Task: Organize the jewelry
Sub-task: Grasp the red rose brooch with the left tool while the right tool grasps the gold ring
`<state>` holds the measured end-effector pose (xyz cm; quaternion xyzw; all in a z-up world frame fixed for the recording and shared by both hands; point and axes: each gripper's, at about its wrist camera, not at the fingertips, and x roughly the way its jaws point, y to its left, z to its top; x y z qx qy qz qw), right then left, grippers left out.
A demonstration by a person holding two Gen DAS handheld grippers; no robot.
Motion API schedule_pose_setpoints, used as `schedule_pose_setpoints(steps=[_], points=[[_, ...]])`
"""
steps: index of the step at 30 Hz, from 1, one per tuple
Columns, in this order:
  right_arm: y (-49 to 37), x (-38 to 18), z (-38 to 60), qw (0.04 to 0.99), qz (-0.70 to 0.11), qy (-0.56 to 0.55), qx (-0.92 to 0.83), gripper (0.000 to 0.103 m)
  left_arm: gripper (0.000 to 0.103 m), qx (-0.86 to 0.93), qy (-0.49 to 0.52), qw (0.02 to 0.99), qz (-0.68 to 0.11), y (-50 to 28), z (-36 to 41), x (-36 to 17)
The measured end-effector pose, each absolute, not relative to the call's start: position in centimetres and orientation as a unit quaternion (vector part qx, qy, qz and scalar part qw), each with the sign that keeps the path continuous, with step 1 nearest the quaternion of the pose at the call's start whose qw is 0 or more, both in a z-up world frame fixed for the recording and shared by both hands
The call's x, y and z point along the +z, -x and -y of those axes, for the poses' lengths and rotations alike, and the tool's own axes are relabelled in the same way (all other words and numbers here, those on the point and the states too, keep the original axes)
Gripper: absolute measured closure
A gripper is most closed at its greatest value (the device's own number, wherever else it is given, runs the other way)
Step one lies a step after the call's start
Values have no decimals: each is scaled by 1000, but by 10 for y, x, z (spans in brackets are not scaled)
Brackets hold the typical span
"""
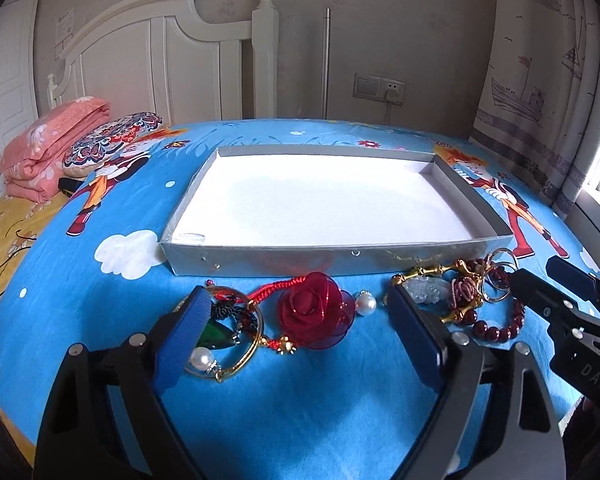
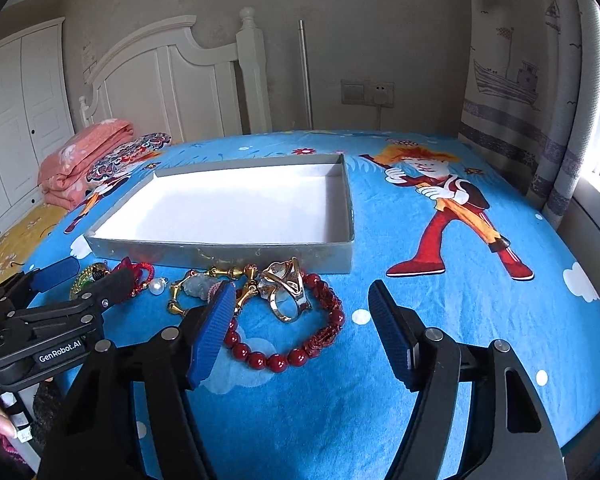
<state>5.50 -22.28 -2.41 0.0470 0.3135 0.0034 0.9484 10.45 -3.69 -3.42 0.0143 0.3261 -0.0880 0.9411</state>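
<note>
A grey tray with a white floor lies on the blue cartoon bedspread, with nothing in it. Jewelry lies in a row in front of it: a gold hoop with a green stone and pearl, a red rose on a red cord, a loose pearl, a gold chain with a pale stone, gold rings and a dark red bead bracelet. My left gripper is open around the rose. My right gripper is open around the rings and bracelet.
A folded pink blanket and a patterned cushion lie at the far left by the white headboard. Curtains hang at the right. Bare bedspread stretches right of the tray.
</note>
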Motion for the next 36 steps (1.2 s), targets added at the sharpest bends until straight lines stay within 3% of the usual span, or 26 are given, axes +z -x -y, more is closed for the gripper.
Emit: schedule_pose_setpoints(steps=[3,8,11,13,15,17,36], points=[[-64,-29,224,942,-332,-50,9,45,33,-98,-11,933,-346,-112,39,-39],[-76,-35,223,934,-353,-56,14,56,40,-106,-11,928,-357,-115,40,-42],[-78,-36,222,934,-355,-49,14,71,51,-108,-14,927,-360,-116,41,-44],[-77,-37,222,936,-350,-47,13,88,58,-107,-13,927,-358,-115,40,-45],[-73,-35,221,940,-338,-45,18,92,61,-112,-9,929,-352,-112,38,-44],[-68,-33,220,946,-322,-43,15,93,66,-117,-3,933,-341,-107,36,-42],[-53,-20,217,954,-294,-52,21,93,66,-108,10,948,-301,-79,17,-20]])
